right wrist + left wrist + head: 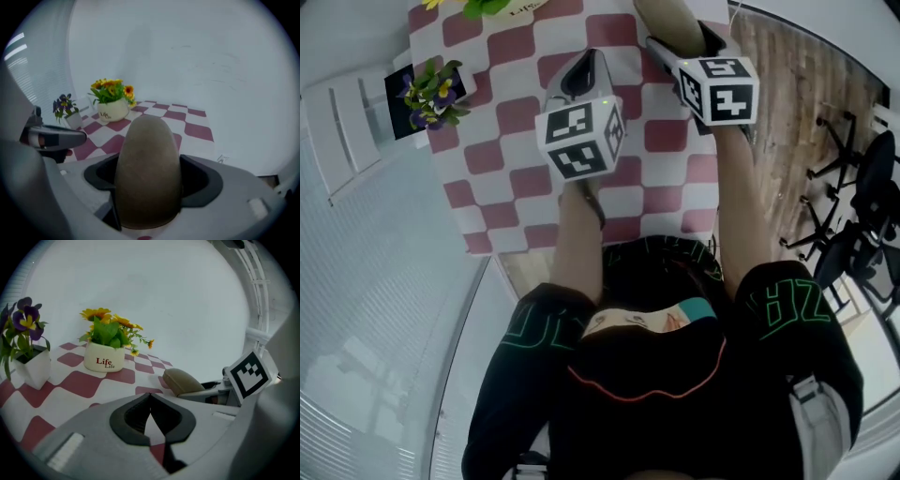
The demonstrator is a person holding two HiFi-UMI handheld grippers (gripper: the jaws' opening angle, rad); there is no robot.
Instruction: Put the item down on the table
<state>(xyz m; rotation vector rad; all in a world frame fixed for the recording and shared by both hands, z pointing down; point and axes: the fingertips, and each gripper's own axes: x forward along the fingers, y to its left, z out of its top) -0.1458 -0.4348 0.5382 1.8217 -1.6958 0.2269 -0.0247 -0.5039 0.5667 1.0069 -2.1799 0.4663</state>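
A tan, egg-shaped item (147,168) stands up between the jaws of my right gripper (147,192), which is shut on it. In the head view the item (670,23) and right gripper (672,47) are over the far right part of the red-and-white checked table (506,202). In the left gripper view the item (182,380) hangs just over the cloth; whether it touches I cannot tell. My left gripper (584,70) is beside it over the table's middle, its jaws (149,401) shut with nothing between them.
A cream pot with yellow flowers (104,357) stands at the back of the table. To its left is a white pot of purple flowers (431,94). A white wall rises behind. The table's right edge borders wooden floor with black chairs (862,234).
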